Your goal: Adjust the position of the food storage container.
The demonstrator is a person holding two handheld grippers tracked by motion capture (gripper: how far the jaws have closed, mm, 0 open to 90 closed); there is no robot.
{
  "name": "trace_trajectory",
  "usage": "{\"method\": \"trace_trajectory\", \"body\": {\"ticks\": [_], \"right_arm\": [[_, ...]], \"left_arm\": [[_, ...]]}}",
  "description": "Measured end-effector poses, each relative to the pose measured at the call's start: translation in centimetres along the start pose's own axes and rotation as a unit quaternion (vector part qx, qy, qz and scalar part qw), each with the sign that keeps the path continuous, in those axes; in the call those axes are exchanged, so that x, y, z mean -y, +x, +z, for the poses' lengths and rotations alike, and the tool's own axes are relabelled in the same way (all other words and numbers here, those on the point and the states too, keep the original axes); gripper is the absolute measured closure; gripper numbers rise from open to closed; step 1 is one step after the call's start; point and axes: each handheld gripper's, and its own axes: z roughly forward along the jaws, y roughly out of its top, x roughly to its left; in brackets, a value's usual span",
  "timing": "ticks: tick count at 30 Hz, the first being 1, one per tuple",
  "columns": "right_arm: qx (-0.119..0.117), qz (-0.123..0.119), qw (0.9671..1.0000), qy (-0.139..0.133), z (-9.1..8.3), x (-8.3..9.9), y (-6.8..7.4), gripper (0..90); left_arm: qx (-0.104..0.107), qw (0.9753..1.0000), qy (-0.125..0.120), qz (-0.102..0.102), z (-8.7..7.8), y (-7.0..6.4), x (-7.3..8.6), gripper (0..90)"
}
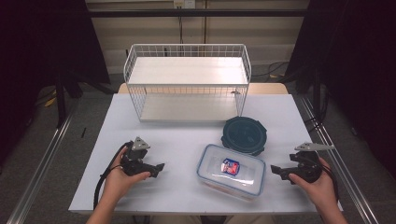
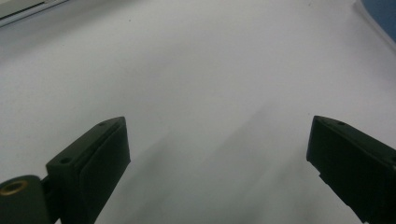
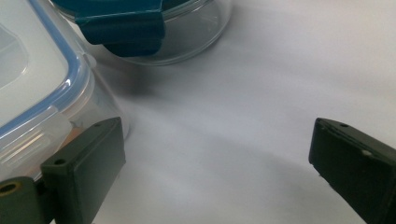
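Note:
A clear rectangular container (image 1: 230, 171) with a blue-edged lid and a red-and-blue label lies at the front middle of the white table (image 1: 187, 135). Behind it sits a round glass container with a dark teal lid (image 1: 244, 135). My left gripper (image 1: 159, 169) rests low at the front left, open, with bare table between its jaws (image 2: 219, 154). My right gripper (image 1: 275, 171) is at the front right, open, its jaws pointing at the rectangular container (image 3: 37, 88); the left jaw stands just beside that container's end latch. The round container (image 3: 154, 32) shows farther off.
A white wire two-level shelf rack (image 1: 187, 83) stands at the back middle of the table. Metal rails run along both sides of the table on the floor. A corner of something blue (image 2: 380, 16) shows at the upper right of the left gripper view.

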Motion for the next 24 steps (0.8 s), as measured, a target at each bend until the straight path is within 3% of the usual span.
{"method": "trace_trajectory", "body": {"ticks": [6, 10, 15, 21, 24], "right_arm": [[-0.014, -0.013, 0.9998, 0.007, -0.1, 0.1, 0.3, 12.3], [-0.018, -0.011, 0.9997, 0.012, -0.4, 0.3, 0.6, 19.1], [-0.037, -0.015, 0.999, 0.018, -1.1, 0.8, 0.9, 42.2], [-0.066, -0.022, 0.9971, 0.031, -1.5, 1.2, 1.5, 76.9], [-0.082, -0.013, 0.996, 0.032, -1.7, 1.4, 1.9, 86.6]], "left_arm": [[0.01, 0.9999, 0.009, 0.001, 0.2, -0.2, -0.2, 5.8], [0.016, 0.9998, 0.001, -0.008, 0.5, -0.3, -0.5, 5.8], [0.01, 0.9999, 0.004, -0.011, 0.8, -0.4, -0.8, 6.0], [0.019, 0.9997, 0.007, -0.011, 1.2, -0.5, -1.2, 6.1], [0.021, 0.9997, 0.006, -0.01, 1.4, -0.7, -1.4, 6.2]]}}
